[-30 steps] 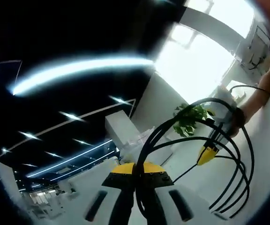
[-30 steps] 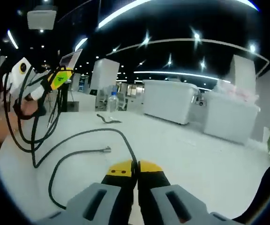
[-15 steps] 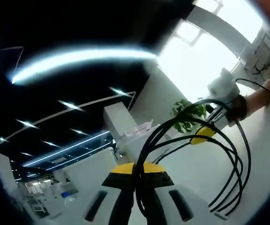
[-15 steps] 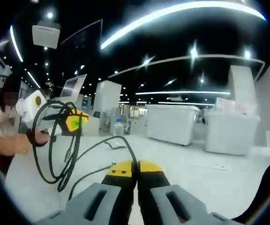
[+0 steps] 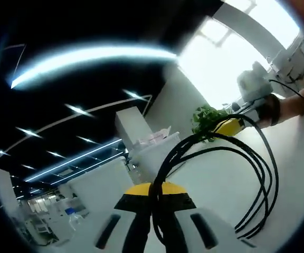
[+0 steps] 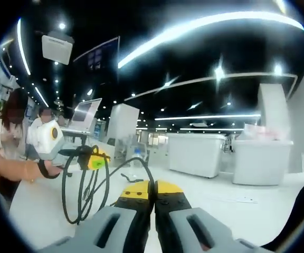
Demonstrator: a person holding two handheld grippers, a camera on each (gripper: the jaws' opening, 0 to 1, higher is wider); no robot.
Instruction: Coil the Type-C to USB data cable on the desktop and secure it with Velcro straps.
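The black data cable (image 5: 260,174) hangs in several loops from my left gripper (image 5: 153,185), whose yellow-tipped jaws are shut on the bundled strands. In the right gripper view that coil (image 6: 83,192) hangs under the left gripper (image 6: 96,158), held in a person's hand. One strand (image 6: 141,171) arcs from the coil to my right gripper (image 6: 153,183), which is shut on it. The right gripper (image 5: 228,126) is also in the left gripper view, at the coil's far upper edge, with a hand behind it.
A white table (image 6: 30,211) lies beneath both grippers. White cabinets (image 6: 194,153) stand beyond it, with a green plant (image 5: 205,118) to one side. An open laptop (image 6: 86,113) and seated people are at the left of the right gripper view.
The slack cable that lay on the table a second ago is now lifted and drawn into the coil. The two grippers have come closer together, and both views have tilted upward.
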